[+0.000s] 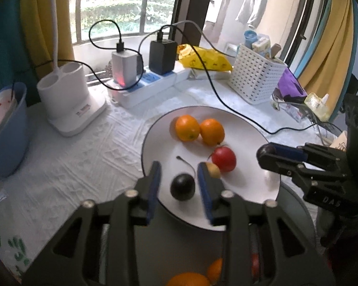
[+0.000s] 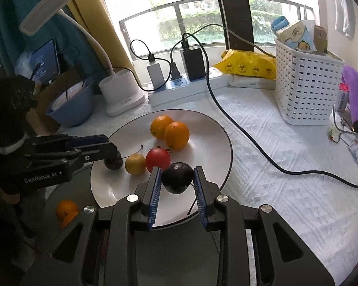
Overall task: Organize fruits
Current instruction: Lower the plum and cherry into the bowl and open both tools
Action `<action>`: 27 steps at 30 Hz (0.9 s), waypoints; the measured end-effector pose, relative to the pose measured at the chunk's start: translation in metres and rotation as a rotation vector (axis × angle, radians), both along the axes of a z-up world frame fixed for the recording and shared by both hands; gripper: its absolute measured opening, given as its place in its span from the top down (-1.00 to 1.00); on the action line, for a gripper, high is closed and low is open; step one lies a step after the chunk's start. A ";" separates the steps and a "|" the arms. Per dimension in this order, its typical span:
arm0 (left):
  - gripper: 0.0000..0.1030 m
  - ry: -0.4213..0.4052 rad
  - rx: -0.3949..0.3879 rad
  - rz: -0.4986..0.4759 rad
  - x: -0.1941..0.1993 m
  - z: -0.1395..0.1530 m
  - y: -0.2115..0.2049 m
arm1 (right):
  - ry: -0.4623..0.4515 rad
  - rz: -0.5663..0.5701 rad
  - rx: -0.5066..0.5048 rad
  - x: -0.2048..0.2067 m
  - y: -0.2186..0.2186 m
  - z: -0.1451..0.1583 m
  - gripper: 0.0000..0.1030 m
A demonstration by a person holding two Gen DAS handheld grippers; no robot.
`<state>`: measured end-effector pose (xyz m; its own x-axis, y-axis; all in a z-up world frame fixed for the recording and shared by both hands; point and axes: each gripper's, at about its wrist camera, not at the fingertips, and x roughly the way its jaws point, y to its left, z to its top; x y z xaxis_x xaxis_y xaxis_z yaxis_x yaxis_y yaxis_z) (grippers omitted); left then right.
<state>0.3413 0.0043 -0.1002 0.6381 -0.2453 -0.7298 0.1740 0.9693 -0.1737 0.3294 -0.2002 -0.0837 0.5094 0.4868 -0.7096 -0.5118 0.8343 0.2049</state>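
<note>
A round table under a white embossed cloth (image 2: 286, 147) stands by a barred window. On the white plate (image 2: 217, 128): two oranges (image 2: 170, 130), one red tomato (image 2: 158, 159), one yellow pear (image 2: 135, 164), two dark plums. The right gripper (image 2: 176, 178) pinches one dark plum (image 2: 177, 177) between its blue pads. The left gripper (image 1: 179, 181), jaws spread, straddles the other dark plum (image 1: 182, 186) without touching it. Only the right wrist view shows the whole pear and the lamp head (image 2: 57, 2); both show more oranges below the table edge. Farther back sit a power strip (image 2: 179, 90) and a white basket (image 2: 305, 81).
</note>
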 end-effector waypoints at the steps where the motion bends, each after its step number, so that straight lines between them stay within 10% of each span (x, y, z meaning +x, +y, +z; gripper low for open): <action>1: 0.07 -0.007 -0.013 0.005 -0.002 0.002 0.002 | -0.001 -0.004 -0.002 0.000 0.000 0.000 0.43; 27: 0.06 -0.148 -0.030 0.030 -0.086 0.058 0.006 | -0.093 -0.012 -0.008 -0.065 0.004 0.043 0.36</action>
